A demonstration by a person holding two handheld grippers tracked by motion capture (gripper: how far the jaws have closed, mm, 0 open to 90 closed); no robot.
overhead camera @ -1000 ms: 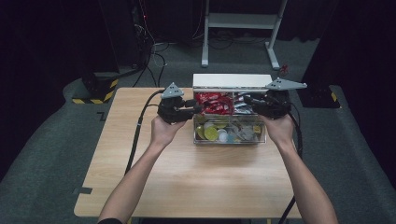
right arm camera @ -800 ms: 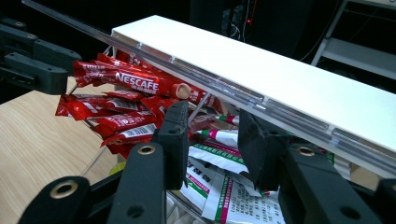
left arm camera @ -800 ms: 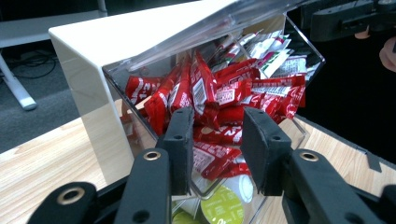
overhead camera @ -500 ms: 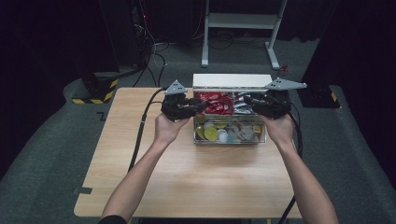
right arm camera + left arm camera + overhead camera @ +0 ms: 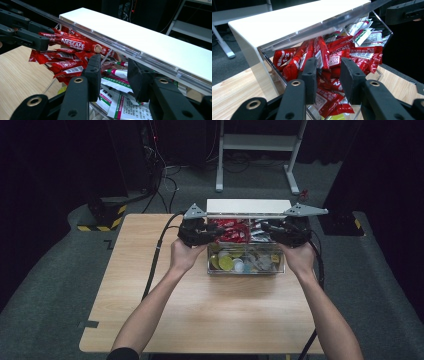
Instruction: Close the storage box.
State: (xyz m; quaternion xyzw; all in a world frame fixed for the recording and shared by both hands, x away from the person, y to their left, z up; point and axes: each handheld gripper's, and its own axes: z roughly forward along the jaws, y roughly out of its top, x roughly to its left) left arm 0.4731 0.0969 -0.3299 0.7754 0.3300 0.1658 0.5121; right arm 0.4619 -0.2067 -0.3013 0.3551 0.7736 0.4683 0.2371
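Little had shifted since the earlier high view: left gripper [image 5: 216, 231] sat slightly nearer the box's left end, its jaws having just been closing; right gripper [image 5: 267, 227] held the same spot at the right end.

Box [image 5: 246, 268], clear plastic, stood at upper centre of the high view on the table [image 5: 200, 315]. Long axis ran left–right across the frame. White lid [image 5: 248, 206] lay along the far edge, tipped up at the back, same axis. Red sachets [image 5: 231, 231] filled the back left compartment, white-and-green sachets [image 5: 260, 232] the back right; round yellow and pale items [image 5: 226, 263] lay in the front row.

Left gripper view: jaws narrow, a gap between the pads, nothing pressed between them; red sachets [image 5: 322, 53] lay beyond and below, under the raised lid [image 5: 297, 22]. Whether the pads touched the box wall could not be told.

Right gripper view: jaws narrow, close to their tightest, tips at the box's edge beneath the lid [image 5: 155, 42]; white-and-green sachets [image 5: 117, 97] below. No thing seen gripped between the pads; contact with the rim could not be told. Left gripper [image 5: 42, 41] showed at upper left, over red sachets [image 5: 75, 45].

Both forearms rose from the bottom of the high view, converging slightly. Left hand [image 5: 184, 255] and right hand [image 5: 300, 257] wrapped the gripper bodies, jaws pointing inward toward each other along the box's length.
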